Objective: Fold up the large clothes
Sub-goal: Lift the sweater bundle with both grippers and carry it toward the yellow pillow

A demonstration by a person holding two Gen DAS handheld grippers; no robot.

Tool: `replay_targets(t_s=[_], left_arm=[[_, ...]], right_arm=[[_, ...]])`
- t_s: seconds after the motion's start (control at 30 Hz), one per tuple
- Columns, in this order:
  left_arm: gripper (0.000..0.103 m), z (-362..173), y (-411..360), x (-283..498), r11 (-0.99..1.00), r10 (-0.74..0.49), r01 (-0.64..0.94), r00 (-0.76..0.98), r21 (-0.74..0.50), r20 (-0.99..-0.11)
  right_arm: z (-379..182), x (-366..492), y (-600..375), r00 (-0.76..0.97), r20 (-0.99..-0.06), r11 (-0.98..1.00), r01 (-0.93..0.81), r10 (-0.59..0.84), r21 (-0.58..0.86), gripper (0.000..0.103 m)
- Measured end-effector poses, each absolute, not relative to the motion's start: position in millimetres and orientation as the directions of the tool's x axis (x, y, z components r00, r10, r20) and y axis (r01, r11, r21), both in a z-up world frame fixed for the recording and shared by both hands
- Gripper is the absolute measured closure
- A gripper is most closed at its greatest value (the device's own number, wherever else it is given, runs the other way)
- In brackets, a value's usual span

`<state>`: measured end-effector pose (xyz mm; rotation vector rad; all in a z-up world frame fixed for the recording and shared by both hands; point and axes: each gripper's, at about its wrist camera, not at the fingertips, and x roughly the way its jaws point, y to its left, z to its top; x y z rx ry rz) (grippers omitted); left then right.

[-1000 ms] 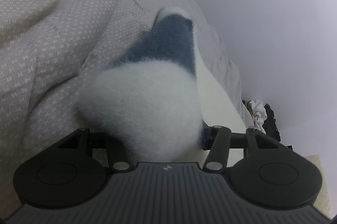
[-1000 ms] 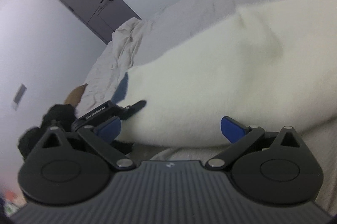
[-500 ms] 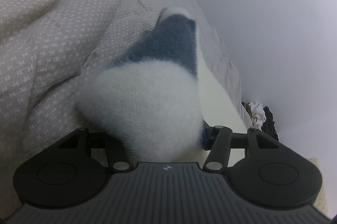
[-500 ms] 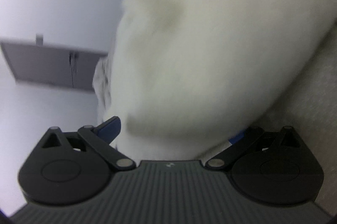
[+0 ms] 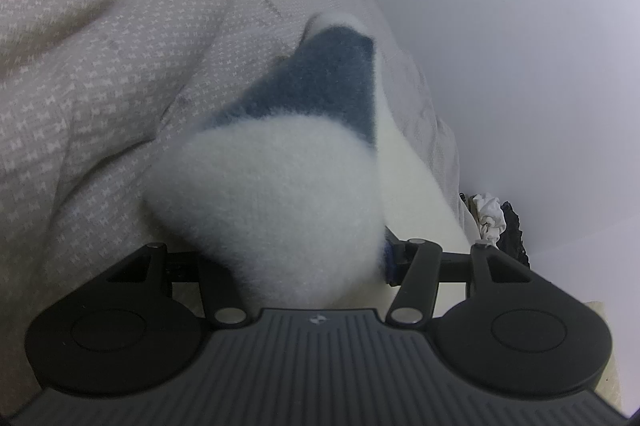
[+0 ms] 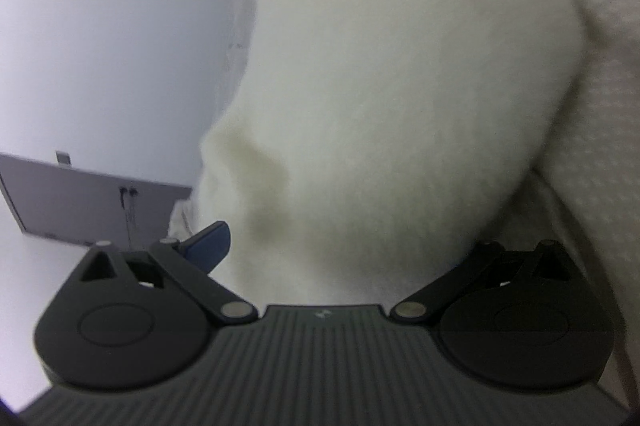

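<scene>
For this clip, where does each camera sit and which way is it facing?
Left wrist: on the left gripper, looking along its fingers over a fluffy white and blue garment to the bedspread and wall.
Right wrist: on the right gripper, facing the garment, with wall and a door behind.
Shared: the garment and bedspread.

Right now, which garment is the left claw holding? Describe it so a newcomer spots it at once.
Start at the patterned beige bedspread beside the pale wall. Rising from the left claw is a fuzzy white sweater. Its slate-blue band near the top separates it from the flat woven bedding.
</scene>
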<state>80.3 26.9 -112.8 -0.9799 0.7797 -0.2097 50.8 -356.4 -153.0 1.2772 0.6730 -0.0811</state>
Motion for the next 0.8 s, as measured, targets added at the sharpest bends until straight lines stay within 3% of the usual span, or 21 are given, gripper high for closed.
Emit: replay_targets(t_s=[0.13, 0.2, 0.23, 0.4, 0.5, 0.8], left_arm=[[0.041, -112, 26, 81, 0.563, -0.490, -0.175, 0.716, -0.807, -0.497], [0.041, -111, 26, 81, 0.568, -0.487, -0.173, 0.717, -0.805, -0.498], [0.041, -110, 25, 81, 0.571, -0.485, -0.172, 0.718, -0.803, -0.499], [0.045, -99, 17, 76, 0.624, -0.447, -0.146, 0.739, -0.768, -0.504], [0.047, -91, 14, 73, 0.644, -0.434, -0.128, 0.752, -0.755, -0.497], [0.049, -72, 22, 46, 0.657, -0.444, -0.077, 0.765, -0.750, -0.467]], right_arm=[[-156, 58, -356, 0.806, -0.513, 0.347, 0.409, 0.296, 0.844, 0.005], [-153, 57, -357, 0.804, -0.519, 0.365, 0.409, 0.289, 0.837, 0.023], [-151, 57, -357, 0.803, -0.524, 0.378, 0.409, 0.284, 0.831, 0.025], [-126, 54, -355, 0.820, -0.524, 0.493, 0.367, 0.228, 0.789, 0.062], [-112, 52, -355, 0.835, -0.505, 0.546, 0.323, 0.221, 0.773, 0.069], [-86, 37, -354, 0.863, -0.457, 0.635, 0.231, 0.216, 0.737, 0.072]])
